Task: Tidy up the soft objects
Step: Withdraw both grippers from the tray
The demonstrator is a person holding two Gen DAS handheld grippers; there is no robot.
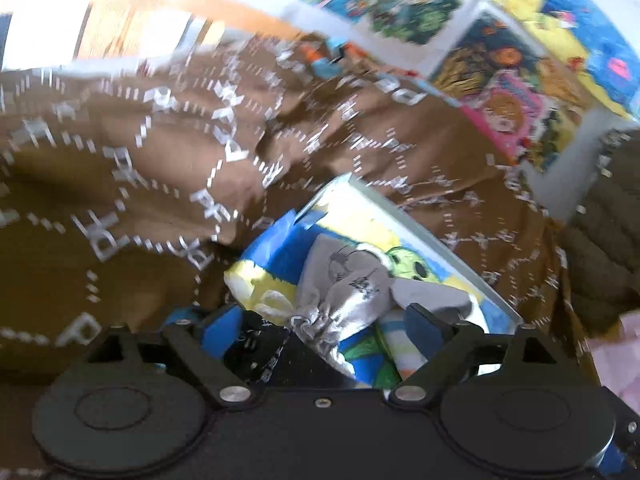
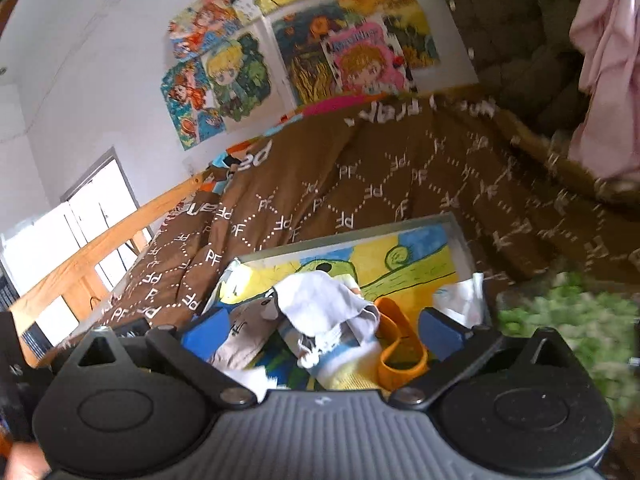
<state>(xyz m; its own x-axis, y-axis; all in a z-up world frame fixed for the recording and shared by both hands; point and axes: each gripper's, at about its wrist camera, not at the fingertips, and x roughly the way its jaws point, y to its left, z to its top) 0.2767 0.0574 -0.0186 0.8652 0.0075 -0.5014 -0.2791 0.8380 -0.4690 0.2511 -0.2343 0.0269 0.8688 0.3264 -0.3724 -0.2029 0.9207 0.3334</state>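
Your left tool (image 1: 324, 324) has its blue-padded jaws spread wide w/ nothing gripped; the grey drawstring cloth (image 1: 340, 300) lies crumpled between them but the pads don't press it. Your right tool (image 2: 322, 330) is likewise wide open and empty: the white cloth (image 2: 320, 300) and the striped sock (image 2: 340, 364) sit loose in the gap, an orange strap loop (image 2: 400, 356) just beside the right-hand pad.

Edges: the soft items lie in a shallow grey-rimmed box (image 2: 456, 228) w/ a bright yellow/blue/green cartoon print inside. The box rests on the bed, ringed by a brown quilt (image 2: 360, 184) w/ white dotted diamonds and "PF" letters, rumpled and folded high on the left tool's side, so room is tight there. A wooden bed rail (image 2: 100, 248) runs along the far left edge in the right wrist view; behind it, a bright window. Poster-covered white wall (image 2: 100, 60) closes off the far side.

Right of the box: fuzzy green fabric (image 2: 580, 320), blurred; above it a ribbed dark knit (image 2: 512, 40) and smooth pink cloth (image 2: 608, 60). Left wrist view is motion-blurred.
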